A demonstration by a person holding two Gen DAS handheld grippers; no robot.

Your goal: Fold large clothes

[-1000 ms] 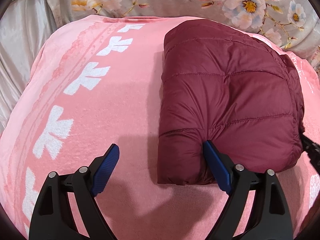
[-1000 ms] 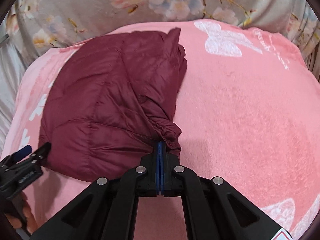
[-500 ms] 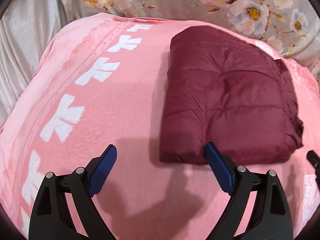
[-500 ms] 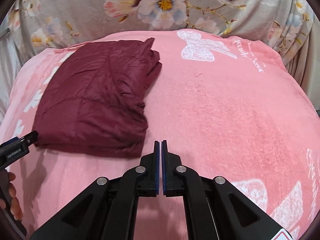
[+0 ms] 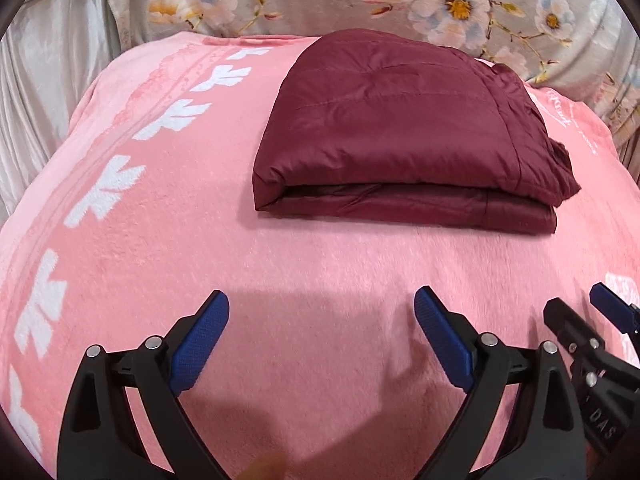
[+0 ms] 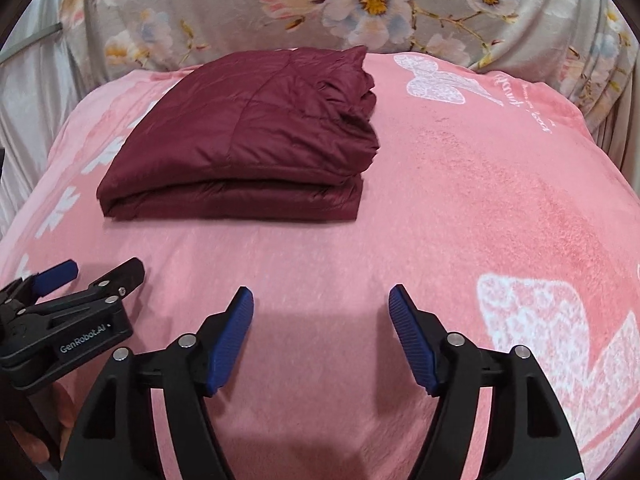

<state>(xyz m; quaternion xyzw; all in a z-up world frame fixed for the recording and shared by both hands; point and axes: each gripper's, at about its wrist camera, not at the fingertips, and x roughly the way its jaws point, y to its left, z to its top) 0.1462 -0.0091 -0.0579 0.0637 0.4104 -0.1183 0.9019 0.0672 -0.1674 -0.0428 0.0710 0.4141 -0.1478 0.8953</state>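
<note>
While we hold the left tongs (image 5: 322,312) and right tongs (image 6: 321,308) empty, jaws opening, the folded maroon jacket (image 5: 404,128) lies far back on the pink blanket (image 6: 480,208), where its puffy layers could spring apart.

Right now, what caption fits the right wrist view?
Folded maroon quilted jacket lies on the pink blanket; right gripper opening, nothing between its fingers.
</note>
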